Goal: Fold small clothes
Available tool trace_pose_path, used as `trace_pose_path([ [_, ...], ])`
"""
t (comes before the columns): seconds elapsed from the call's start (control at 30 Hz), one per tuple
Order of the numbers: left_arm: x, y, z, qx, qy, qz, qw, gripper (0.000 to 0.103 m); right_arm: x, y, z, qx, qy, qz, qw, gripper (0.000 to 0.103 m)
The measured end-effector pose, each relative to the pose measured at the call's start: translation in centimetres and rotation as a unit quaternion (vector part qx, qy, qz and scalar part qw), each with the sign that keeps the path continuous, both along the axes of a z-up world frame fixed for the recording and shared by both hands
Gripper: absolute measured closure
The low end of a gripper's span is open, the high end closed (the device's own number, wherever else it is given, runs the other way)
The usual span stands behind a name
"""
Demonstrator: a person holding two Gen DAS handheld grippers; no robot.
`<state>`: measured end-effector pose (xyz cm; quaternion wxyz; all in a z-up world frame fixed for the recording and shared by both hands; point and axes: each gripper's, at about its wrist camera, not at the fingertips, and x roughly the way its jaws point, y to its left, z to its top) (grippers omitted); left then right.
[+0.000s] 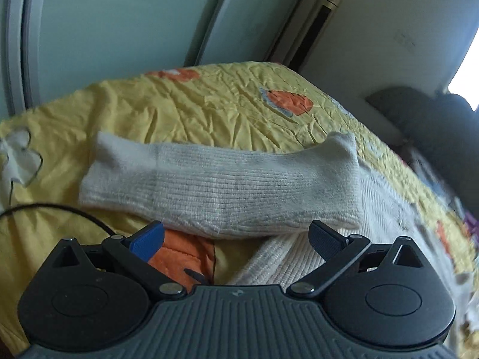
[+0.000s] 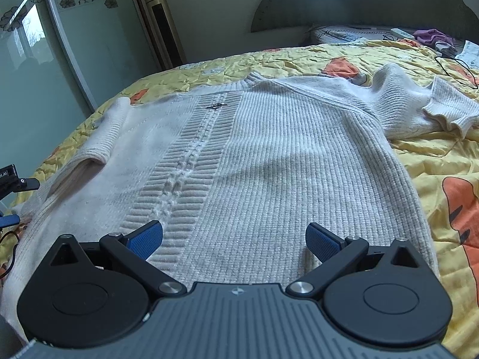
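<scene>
**Right wrist view: white sweater spread on the yellow bedspread**

Right wrist view shows a white knit sweater [image 2: 263, 155] lying flat on a yellow bedspread [image 2: 434, 161] with orange patches. A cable-knit band runs up its middle to a small dark emblem [image 2: 216, 106] near the collar (too small to read). One sleeve is folded across the body at the left; the other sleeve [image 2: 419, 104] trails off to the right, cuff open. The right gripper [image 2: 234, 240] hovers over the hem with its blue-padded fingers spread wide, holding nothing. At the left edge a black device [image 2: 7, 179] carries white lettering, mostly cut off and unreadable.

In the left wrist view, the folded sleeve [image 1: 221, 185] lies across the frame just ahead of the left gripper [image 1: 236, 239], whose fingers also stand apart and empty. A thin black cable [image 1: 60, 209] curves over the bedspread at the left. A tall tower appliance [image 2: 163, 27] stands by the wall behind the bed.
</scene>
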<state>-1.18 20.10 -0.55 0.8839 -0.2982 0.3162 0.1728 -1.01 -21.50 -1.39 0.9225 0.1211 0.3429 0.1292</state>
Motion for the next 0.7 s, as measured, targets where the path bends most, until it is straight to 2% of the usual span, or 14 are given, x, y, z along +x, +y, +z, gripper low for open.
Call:
trace_pose_path([
  [0.03, 0.0, 0.8, -0.5, -0.029, -0.001, 0.01, 0.9995, 0.0, 0.0, 0.0, 0.0, 0.0, 0.001, 0.001, 1.0, 0.0],
  [0.13, -0.4, 2.4, -1.6, -0.086, -0.015, 0.026, 0.9959, 0.001, 0.0, 0.1, -0.1, 0.0, 0.003, 0.001, 1.0, 0.0],
  [0.3, 0.0, 3.8, -2.5, -0.14, -0.045, 0.042, 0.9882, 0.001, 0.2, 0.3, -0.3, -0.003, 0.006, 0.001, 1.0, 0.0],
  [0.33, 0.2, 4.1, -2.7, -0.151, -0.051, 0.048, 0.9861, 0.004, 0.2, 0.4, -0.3, -0.003, 0.006, 0.002, 1.0, 0.0],
  [0.4, 0.4, 4.6, -3.0, -0.161, -0.061, 0.062, 0.9831, 0.017, 0.2, 0.6, -0.4, -0.005, 0.007, 0.005, 1.0, 0.0],
  [0.47, 0.6, 5.1, -3.4, -0.164, -0.065, 0.077, 0.9813, 0.044, 0.1, 0.6, -0.4, -0.007, 0.006, 0.005, 1.0, 0.0],
  [0.5, 0.6, 5.3, -3.7, -0.164, -0.064, 0.085, 0.9807, 0.052, 0.1, 0.6, -0.4, -0.007, 0.006, 0.005, 1.0, 0.0],
  [0.57, 0.6, 5.7, -4.0, -0.159, -0.055, 0.092, 0.9814, 0.077, 0.2, 0.6, -0.4, -0.006, 0.007, 0.004, 1.0, 0.0],
  [0.63, 0.3, 5.9, -4.1, -0.157, -0.065, 0.089, 0.9814, 0.085, 0.2, 0.5, -0.4, -0.006, 0.008, 0.004, 1.0, 0.0],
  [0.7, 0.1, 6.0, -3.8, -0.143, -0.072, 0.084, 0.9835, 0.088, 0.2, 0.5, -0.5, -0.006, 0.008, 0.004, 1.0, 0.0],
])
